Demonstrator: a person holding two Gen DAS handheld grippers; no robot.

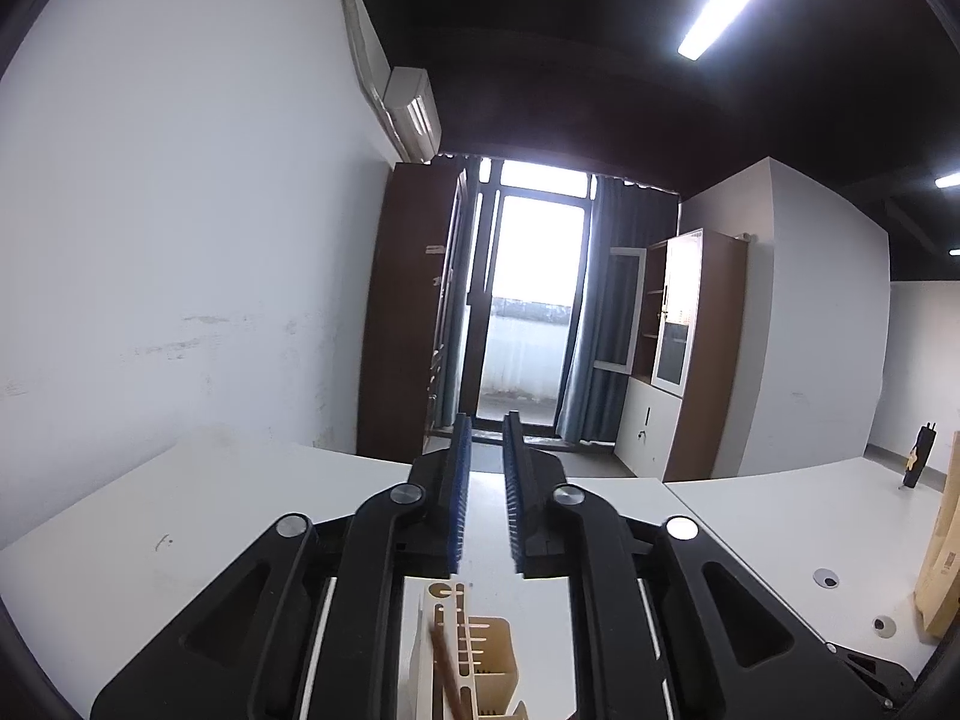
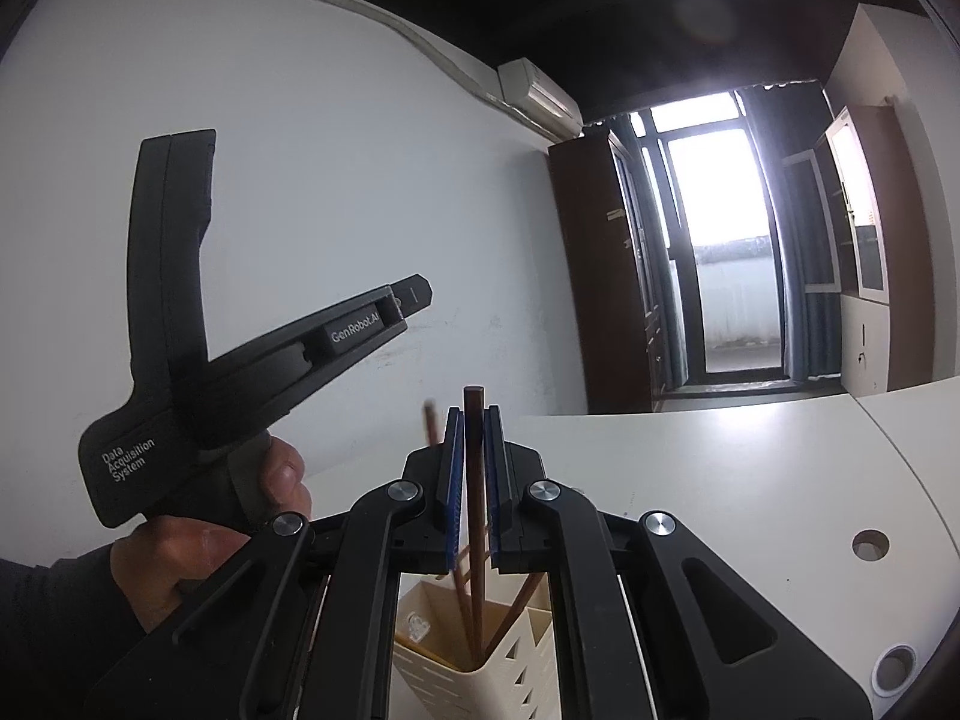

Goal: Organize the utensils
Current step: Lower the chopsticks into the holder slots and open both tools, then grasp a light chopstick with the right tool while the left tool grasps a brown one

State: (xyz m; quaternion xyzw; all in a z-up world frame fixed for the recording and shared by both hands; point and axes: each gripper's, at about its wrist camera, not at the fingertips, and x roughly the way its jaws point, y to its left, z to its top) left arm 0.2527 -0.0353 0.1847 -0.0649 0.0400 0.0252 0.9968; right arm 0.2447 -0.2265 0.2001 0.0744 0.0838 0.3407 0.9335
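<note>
Chopstick (image 2: 473, 480): brown, upright, clamped between your right gripper (image 2: 472, 420) pads, lower end inside the cream slotted holder (image 2: 510, 660) on the white table (image 2: 720, 480), apparently so it drops in tip-down beside others there. Left gripper (image 1: 486, 438): jaws apart, empty, raised above the holder, likely kept clear.

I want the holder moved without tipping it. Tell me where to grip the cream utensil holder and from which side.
Grip the cream utensil holder by its upper rim, coming down from above on the side free of the chopsticks. The open top and thin slotted walls suit a pinch. The right gripper must release its chopstick first.
</note>
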